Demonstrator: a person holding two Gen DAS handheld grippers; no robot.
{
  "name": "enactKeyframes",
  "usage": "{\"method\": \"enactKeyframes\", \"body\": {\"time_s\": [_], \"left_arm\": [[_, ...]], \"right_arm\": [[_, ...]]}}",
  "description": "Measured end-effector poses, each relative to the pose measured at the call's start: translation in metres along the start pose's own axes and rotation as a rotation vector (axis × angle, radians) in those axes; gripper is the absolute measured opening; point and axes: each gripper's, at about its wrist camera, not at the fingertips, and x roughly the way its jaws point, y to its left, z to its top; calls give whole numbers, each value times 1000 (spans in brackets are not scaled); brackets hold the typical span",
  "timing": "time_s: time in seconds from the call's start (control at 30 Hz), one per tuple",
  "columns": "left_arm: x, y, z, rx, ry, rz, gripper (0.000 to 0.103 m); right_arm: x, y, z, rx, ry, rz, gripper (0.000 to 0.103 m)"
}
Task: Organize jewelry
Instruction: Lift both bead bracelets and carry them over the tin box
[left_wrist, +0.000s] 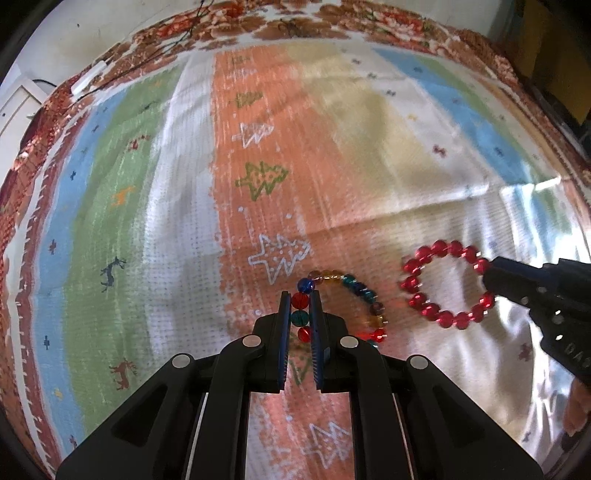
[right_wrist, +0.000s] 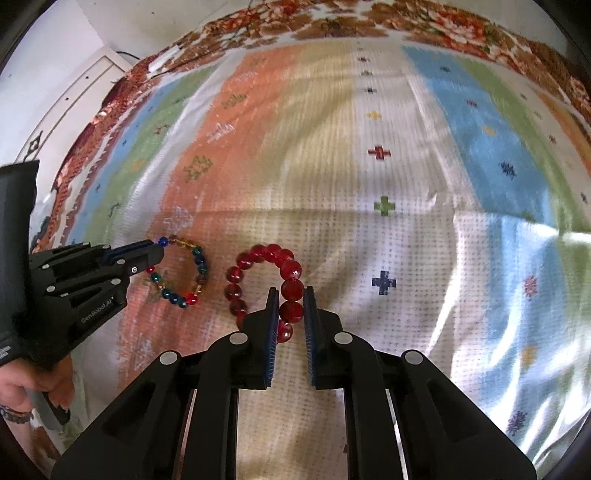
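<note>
the coloured bead bracelet (left_wrist: 347, 299) lies on the orange stripe of the striped cloth (left_wrist: 147, 206), and the left gripper (left_wrist: 300, 306) is clamped narrowly on its near side, a red and a green bead pinched between the blue pads. just beside it, on the pale stripe, sits the red bead bracelet (right_wrist: 266, 284); the two bracelets are near but not touching. the right gripper (right_wrist: 291, 306) is closed on the red one, big red beads caught between its pads. a hand (right_wrist: 22, 384) grips the left gripper's handle at the lower left of the right wrist view. a flowered border (left_wrist: 295, 26) edges the cloth at the far side.
</note>
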Motion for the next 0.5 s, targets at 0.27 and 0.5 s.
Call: {"method": "enactKeyframes", "body": {"time_s": [0.27, 0.5], "left_arm": [[-34, -5, -5, -10, -57, -34, 9], [-56, 0, -15, -53, -83, -46, 9]], "right_arm": [[-24, 20, -5, -90, -64, -58, 14], [-46, 29, -14, -107, -105, -58, 14]]}}
